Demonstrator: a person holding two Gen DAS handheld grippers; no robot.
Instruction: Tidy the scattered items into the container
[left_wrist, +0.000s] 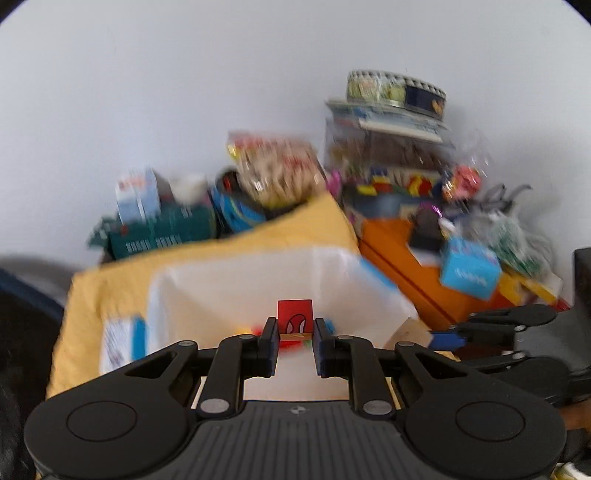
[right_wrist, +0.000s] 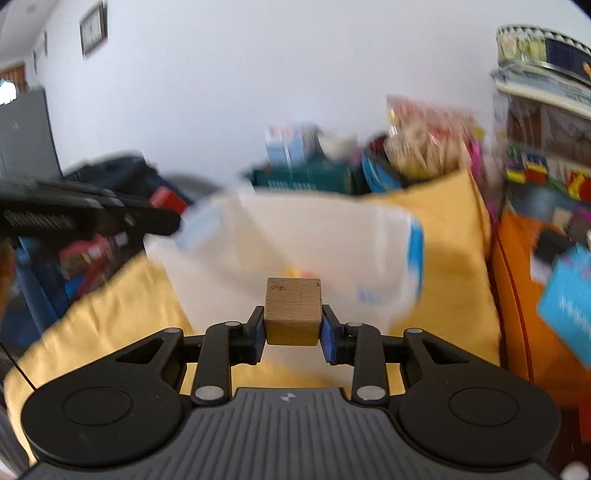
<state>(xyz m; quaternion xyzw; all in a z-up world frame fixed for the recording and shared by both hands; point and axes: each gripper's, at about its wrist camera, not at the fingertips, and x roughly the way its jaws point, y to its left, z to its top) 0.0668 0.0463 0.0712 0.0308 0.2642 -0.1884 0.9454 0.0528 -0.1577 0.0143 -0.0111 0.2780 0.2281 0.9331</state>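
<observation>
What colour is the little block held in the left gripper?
Red, with a white-and-black oval mark on its face: the red block, seen best in the left wrist view.

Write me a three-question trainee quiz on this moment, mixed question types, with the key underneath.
1. True or false: the right hand-held gripper holds a plain wooden cube.
2. The block in the left hand-held gripper is: A) blue, B) red block, C) green.
3. Fill in: the white container sits on a ____ cloth.

Key:
1. True
2. B
3. Yellow
</observation>
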